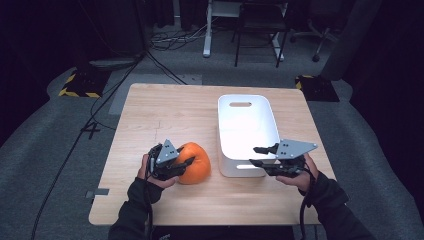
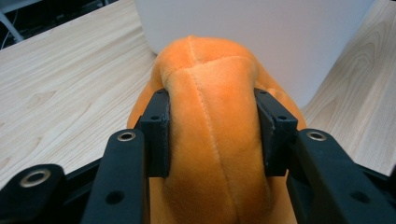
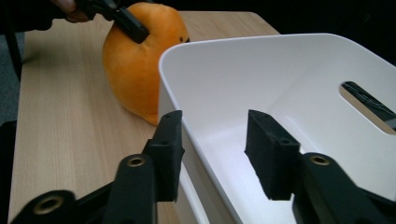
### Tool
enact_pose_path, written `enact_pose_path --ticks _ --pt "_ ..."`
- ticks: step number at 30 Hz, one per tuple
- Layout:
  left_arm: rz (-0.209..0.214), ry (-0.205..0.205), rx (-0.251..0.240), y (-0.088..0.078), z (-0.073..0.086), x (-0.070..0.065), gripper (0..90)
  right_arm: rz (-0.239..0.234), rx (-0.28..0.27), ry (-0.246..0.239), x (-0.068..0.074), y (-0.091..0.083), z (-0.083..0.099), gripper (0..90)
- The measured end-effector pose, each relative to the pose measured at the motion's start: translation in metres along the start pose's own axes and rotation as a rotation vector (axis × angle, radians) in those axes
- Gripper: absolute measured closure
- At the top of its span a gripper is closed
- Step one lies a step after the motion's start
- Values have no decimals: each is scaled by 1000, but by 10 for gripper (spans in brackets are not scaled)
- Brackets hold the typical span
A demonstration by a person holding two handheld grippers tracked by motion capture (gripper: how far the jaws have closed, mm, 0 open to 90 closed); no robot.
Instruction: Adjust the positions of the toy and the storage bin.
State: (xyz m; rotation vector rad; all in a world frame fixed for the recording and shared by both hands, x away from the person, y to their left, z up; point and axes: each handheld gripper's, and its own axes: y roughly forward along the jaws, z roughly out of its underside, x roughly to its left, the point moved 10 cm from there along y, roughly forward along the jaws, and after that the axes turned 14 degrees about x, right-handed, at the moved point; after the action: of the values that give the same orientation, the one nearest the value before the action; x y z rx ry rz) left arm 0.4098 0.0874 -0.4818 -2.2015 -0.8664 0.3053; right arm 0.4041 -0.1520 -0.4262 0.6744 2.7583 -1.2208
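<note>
A: Jaws first. The left gripper has its two pads pinching the orange plush toy, and the fabric bulges out between them in the left gripper view.

B: Does that view show the toy's underside?

A: No, the black jaws cover its lower part. The high view shows the toy resting on the table, just left of the white bin.

B: And the right gripper?

A: Its jaws are spread, with nothing pressed between the pads. In the right gripper view they stand either side of the bin's near rim, one outside the wall, one over the hollow. I can't tell whether either pad touches the plastic.

B: What does the high view add there?

A: The right gripper sits at the bin's front right corner, and the hand behind it hides part of that corner. The right gripper view also catches the toy beyond the bin, with a jaw tip of the left gripper on top of it.

B: Open room?

A: The table's left half and far edge lie bare. The toy sits close to the bin wall. The bin's far end has a handle slot; its right side is cut off in the right gripper view.
</note>
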Motion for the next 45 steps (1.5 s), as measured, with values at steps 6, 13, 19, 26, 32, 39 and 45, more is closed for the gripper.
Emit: enact_pose_path --ticks 6,13,19,26,32,39,45 --pt "-2 -1 5 1 0 -1 558 61 -14 72 -17 -23 16 438" --pt "-3 1 1 3 -1 -2 555 148 -37 180 -39 -46 49 321" --pt "-2 1 -1 4 -2 -2 554 179 1 228 -50 -43 80 287" --pt "11 3 1 6 -2 -5 551 201 98 305 -60 -23 127 254" --pt "-2 15 -5 6 -3 -3 551 170 188 386 -62 -2 172 235" --pt "13 10 -5 7 -3 -5 551 149 240 456 -62 10 204 214" --pt "13 9 -12 8 -3 -6 552 153 246 518 -67 11 219 182"
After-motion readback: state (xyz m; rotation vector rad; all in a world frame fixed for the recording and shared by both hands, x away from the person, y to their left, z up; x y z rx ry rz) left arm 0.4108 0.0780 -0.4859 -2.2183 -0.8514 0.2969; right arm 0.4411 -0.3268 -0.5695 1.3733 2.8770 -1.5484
